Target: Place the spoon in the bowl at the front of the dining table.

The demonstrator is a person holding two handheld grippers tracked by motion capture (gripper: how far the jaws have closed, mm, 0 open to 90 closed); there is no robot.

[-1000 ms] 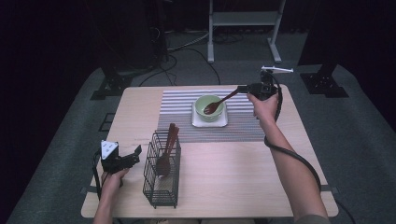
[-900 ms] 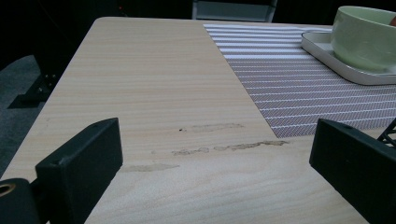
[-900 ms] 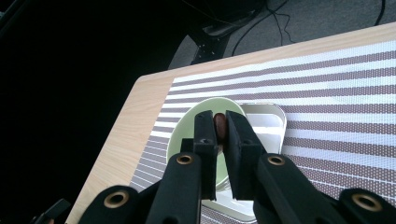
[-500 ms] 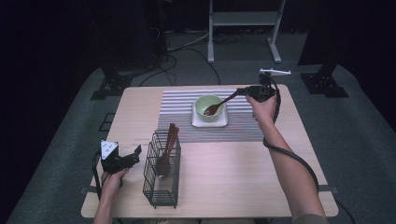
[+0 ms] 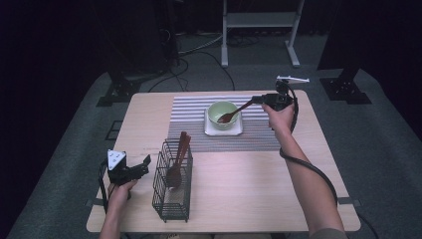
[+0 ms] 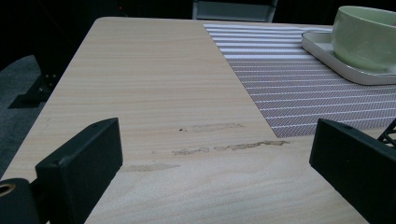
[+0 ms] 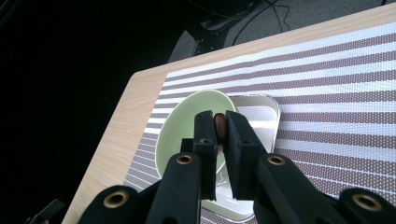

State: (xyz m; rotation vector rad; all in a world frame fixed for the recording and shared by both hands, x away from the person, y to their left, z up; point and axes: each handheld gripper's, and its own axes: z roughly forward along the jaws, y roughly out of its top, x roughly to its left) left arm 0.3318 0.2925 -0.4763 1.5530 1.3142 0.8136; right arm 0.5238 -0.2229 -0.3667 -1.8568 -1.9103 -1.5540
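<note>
High view: the bench (image 5: 278, 194) carries a striped mat (image 5: 194, 107), a wire basket (image 5: 171, 191), and a white tray (image 5: 224, 130) bearing a green bowl (image 5: 219, 110). The right gripper (image 5: 259, 99) has its jaws clamped on a wooden spoon (image 5: 233, 114) dipping into that bowl. The left gripper (image 5: 144, 164), jaws wide apart and holding nothing, rests beside the basket.

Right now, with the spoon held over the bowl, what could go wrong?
1. The right gripper is shut on just the handle end of the wooden spoon, so the spoon might pivot or slip.
2. Its head sits inside the green bowl; a sideways pull might tip the bowl or shift it on its white tray.
</note>
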